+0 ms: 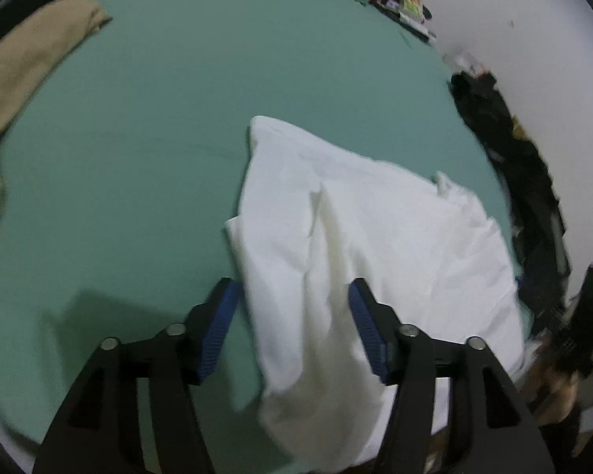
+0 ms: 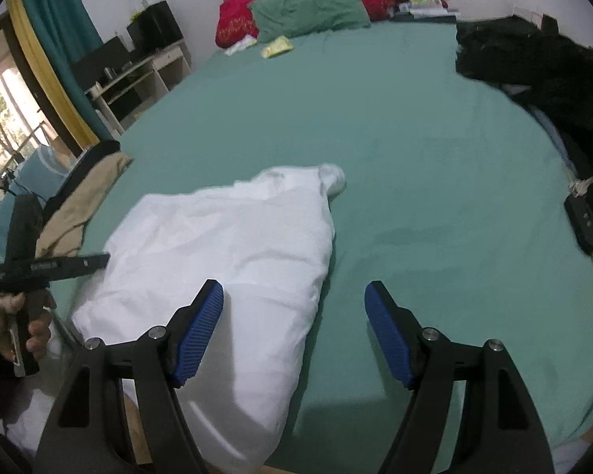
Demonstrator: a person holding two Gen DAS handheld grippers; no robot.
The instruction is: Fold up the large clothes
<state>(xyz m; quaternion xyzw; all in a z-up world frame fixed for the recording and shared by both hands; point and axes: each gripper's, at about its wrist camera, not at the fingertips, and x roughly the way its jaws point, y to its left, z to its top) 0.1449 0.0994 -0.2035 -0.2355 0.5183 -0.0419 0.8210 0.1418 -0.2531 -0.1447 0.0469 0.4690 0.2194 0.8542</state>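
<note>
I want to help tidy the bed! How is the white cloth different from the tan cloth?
The white cloth lies near the middle of the green sheet; the tan cloth sits at the bed's edge. The white one is partly folded into a long shape; the tan one is bunched. The white one lies on bare sheet; the tan one has something black against it. Both are soft fabrics on the same bed.

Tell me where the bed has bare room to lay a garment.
Free: green bedsheet between white folded garment and green pillow. Crowded: black clothes on one edge, beige garment on the other.
</note>
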